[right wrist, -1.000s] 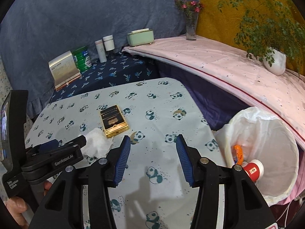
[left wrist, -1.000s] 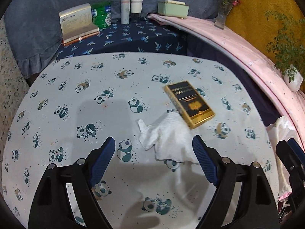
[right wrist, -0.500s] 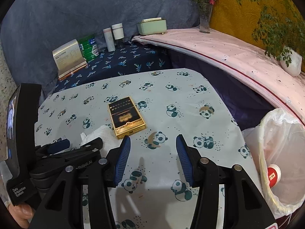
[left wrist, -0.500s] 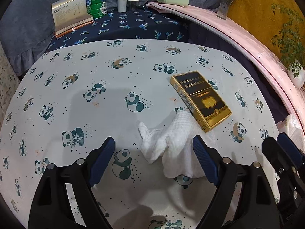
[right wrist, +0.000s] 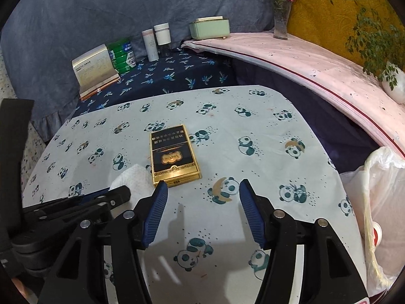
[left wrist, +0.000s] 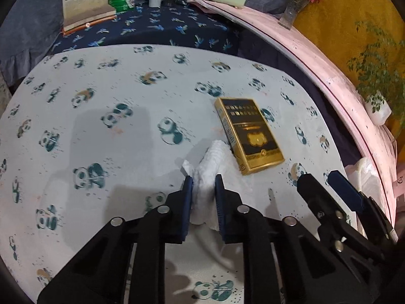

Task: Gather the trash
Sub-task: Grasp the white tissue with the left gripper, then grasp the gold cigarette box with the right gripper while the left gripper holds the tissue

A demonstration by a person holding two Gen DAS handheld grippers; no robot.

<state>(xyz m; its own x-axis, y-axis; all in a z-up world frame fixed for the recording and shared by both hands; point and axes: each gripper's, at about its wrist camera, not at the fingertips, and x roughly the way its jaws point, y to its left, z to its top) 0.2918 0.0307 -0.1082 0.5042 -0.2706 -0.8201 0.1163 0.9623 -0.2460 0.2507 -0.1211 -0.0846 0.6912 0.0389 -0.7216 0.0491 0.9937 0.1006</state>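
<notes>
A crumpled white tissue (left wrist: 215,167) lies on the panda-print table (left wrist: 101,139), touching a gold and black cigarette box (left wrist: 249,133). My left gripper (left wrist: 203,183) is shut on the tissue, its blue pads pinching the near part. The tissue (right wrist: 134,177) and box (right wrist: 173,155) also show in the right wrist view. My right gripper (right wrist: 202,190) is open and empty, low over the table just right of the box's near end. The left gripper (right wrist: 119,193) shows at its left.
A white trash bag (right wrist: 382,202) with a red-capped item inside hangs off the table's right edge. Behind the table, a dark blue surface holds a book (right wrist: 93,69), green packs (right wrist: 121,55), two bottles (right wrist: 157,40) and a mint box (right wrist: 210,26). A pink ledge carries a vase and a potted plant.
My left gripper moved forward and closed on the tissue. My right gripper swung left from the trash bag toward the cigarette box and stayed open.
</notes>
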